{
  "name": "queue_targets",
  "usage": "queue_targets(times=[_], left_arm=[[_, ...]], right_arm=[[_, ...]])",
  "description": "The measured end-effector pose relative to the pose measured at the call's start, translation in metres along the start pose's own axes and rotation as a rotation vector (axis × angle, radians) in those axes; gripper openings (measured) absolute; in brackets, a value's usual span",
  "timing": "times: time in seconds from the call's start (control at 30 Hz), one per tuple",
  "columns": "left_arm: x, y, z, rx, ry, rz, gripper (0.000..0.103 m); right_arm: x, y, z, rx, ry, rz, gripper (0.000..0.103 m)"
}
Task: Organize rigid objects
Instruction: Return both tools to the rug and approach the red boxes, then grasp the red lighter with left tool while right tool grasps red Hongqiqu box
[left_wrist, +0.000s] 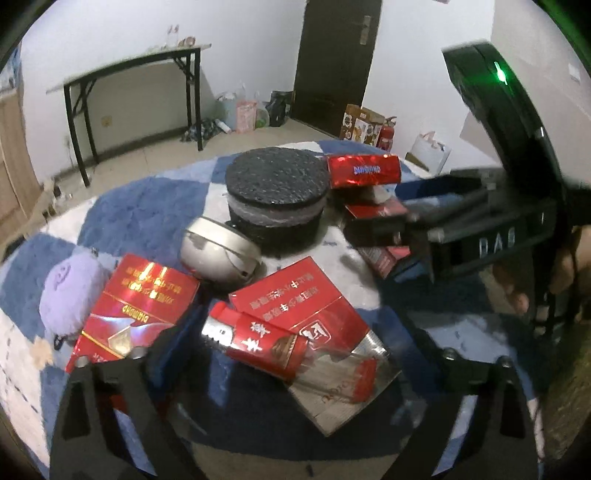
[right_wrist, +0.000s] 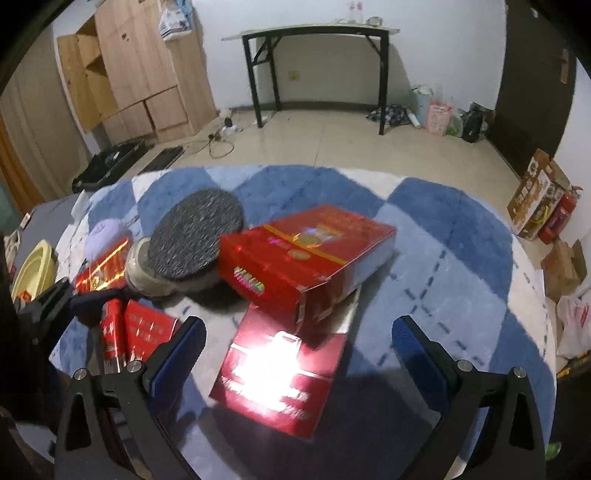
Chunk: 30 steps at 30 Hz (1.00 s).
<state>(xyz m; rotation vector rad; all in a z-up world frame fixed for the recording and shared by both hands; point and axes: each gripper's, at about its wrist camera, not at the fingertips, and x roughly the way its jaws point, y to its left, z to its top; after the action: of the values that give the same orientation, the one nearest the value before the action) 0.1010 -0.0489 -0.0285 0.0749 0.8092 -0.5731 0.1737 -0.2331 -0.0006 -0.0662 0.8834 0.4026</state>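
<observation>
1. Left gripper: fingers stand wide apart, nothing pressed between them. A small red carton with white characters lies in the gap, on top of a larger red pack.
2. Right gripper: blue-padded fingers also wide, empty. A flat glossy red box lies between them on the table, with glare on its face.
3. Judgement: both hands look set for a pick. Best to bring each pair of fingers square to the box's long sides before closing; glossy wrap will likely slip under a skewed pinch.
4. A big red box rests tilted on the far end of the flat one. Lifting the lower box first may tip it; take the upper one first.
5. Outward: black round tin and silver round tin crowd the pile's centre; another red pack lies left of the gripper, against a lilac plush.
6. All sits on a blue-and-white checked rug covering the table.
</observation>
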Motion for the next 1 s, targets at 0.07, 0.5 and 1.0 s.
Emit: queue_targets(times=[0.07, 0.5, 1.0], left_arm=[[0.001, 0.005, 0.000, -0.027, 0.038, -0.051, 0.074], [-0.005, 0.014, -0.002, -0.115, 0.075, -0.033, 0.053], [-0.014, 0.020, -0.002, -0.114, 0.141, -0.033, 0.053]], right_arm=[[0.003, 0.003, 0.001, -0.007, 0.017, 0.009, 0.103], [0.032, 0.020, 0.002, -0.087, 0.082, -0.106, 0.080], [0.024, 0.018, -0.001, -0.143, 0.081, -0.141, 0.062]])
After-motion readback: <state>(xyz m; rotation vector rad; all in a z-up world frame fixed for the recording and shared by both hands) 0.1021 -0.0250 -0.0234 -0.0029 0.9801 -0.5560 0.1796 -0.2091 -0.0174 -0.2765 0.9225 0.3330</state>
